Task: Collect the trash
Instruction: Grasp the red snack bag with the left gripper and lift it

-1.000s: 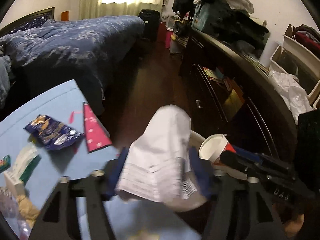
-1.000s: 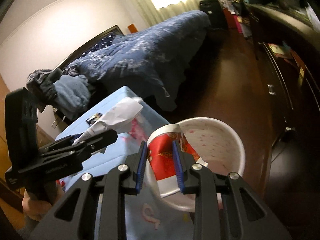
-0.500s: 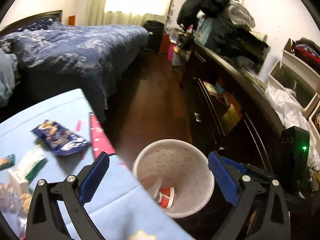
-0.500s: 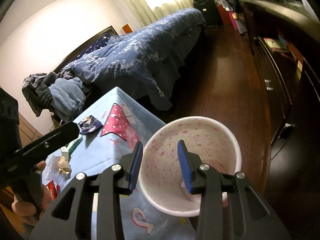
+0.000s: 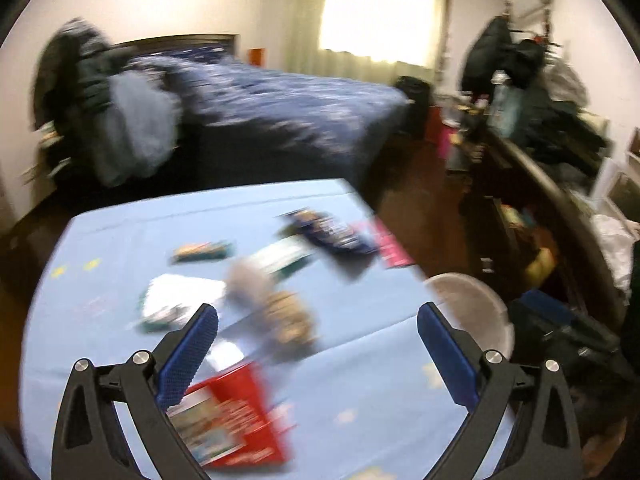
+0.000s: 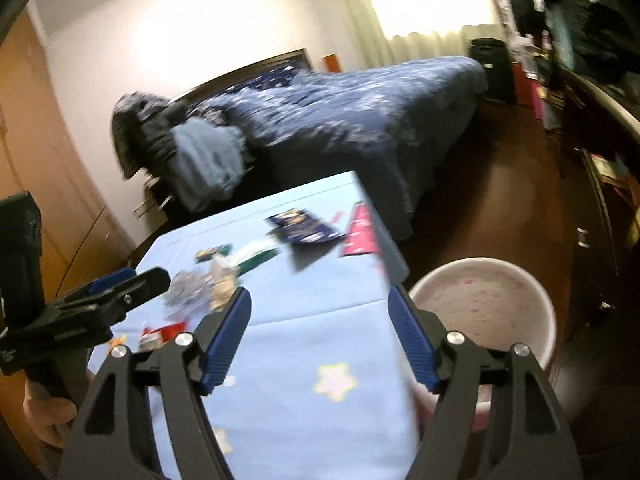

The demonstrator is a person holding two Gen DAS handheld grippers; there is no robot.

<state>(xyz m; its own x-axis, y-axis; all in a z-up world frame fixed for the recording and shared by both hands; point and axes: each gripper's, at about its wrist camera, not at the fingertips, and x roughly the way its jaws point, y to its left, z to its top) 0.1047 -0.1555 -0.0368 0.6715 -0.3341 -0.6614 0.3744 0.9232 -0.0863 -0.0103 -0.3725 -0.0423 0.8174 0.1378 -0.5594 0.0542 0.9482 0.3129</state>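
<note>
Trash (image 5: 236, 420) lies scattered on the blue surface (image 5: 120, 240) ahead of both tools; the red packet sits nearest, just ahead of my left hand-held gripper (image 5: 316, 360). The bin (image 6: 484, 304) stands off the surface edge, right of my right hand-held gripper (image 6: 320, 336). I judge the step: selecting the next piece. Both hand-held grippers are spread wide, holding and touching nothing. Next move: descend onto one wrapper and close.

A home bedroom: a bed (image 5: 288, 100) with a dark blue quilt fills the middle, under a curtained window (image 5: 380, 20). Clothes (image 6: 192, 152) are heaped at its head, and a dark dresser (image 5: 552, 184) (piled with more clothing) lines the wall.
</note>
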